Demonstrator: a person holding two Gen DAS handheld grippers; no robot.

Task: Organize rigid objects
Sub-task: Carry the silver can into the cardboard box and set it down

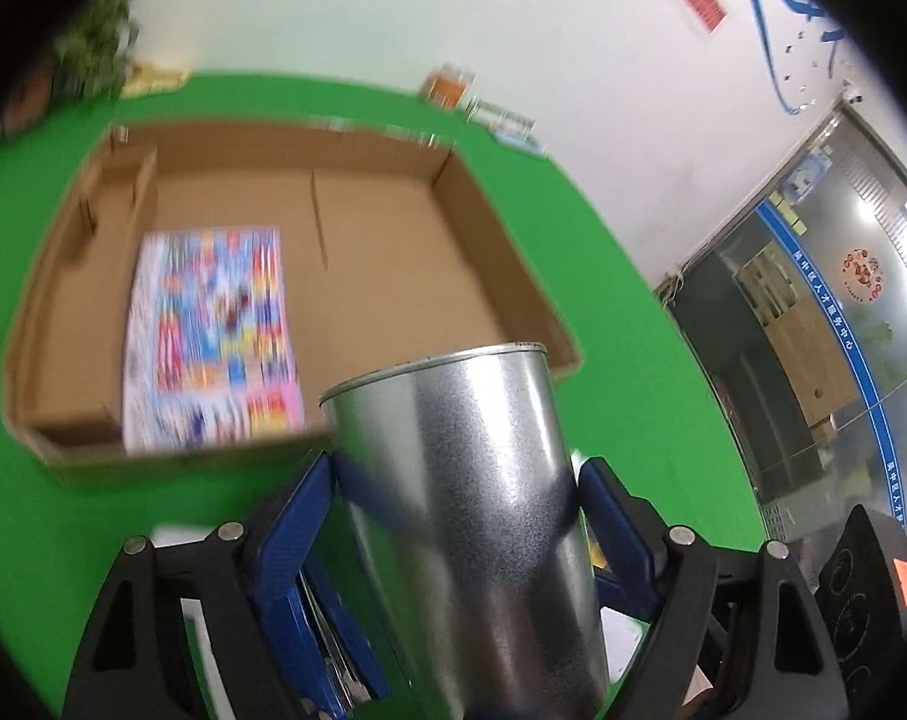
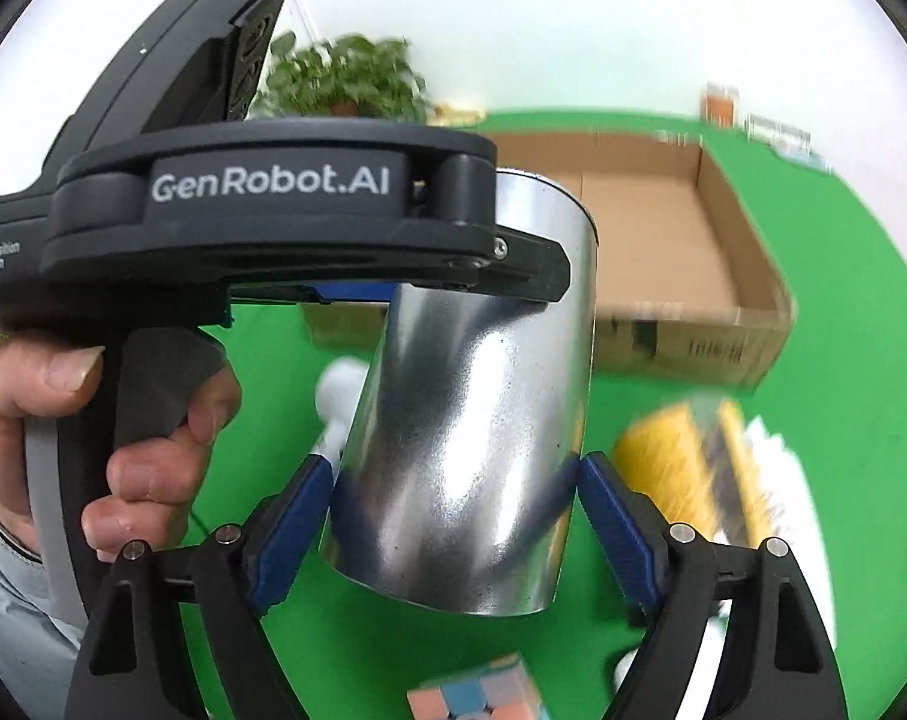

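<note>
A shiny metal can [image 1: 471, 516] is held in the air above the green table. My left gripper [image 1: 453, 474] is shut on its side, blue pads pressing both flanks. In the right wrist view the same can [image 2: 477, 420] sits between my right gripper's [image 2: 453, 480] blue pads, which touch its lower sides. The left gripper's black body [image 2: 273, 204] clamps the can's upper part there. An open cardboard box [image 1: 501, 252] lies behind, with a colourful printed sheet [image 1: 213, 336] flat inside it on the left.
A pastel puzzle cube [image 2: 477, 690] lies on the green cloth below the can. A yellow object [image 2: 687, 468] on white paper sits to the right, a white object [image 2: 339, 396] behind the can. A potted plant [image 2: 345, 84] and small items stand along the wall.
</note>
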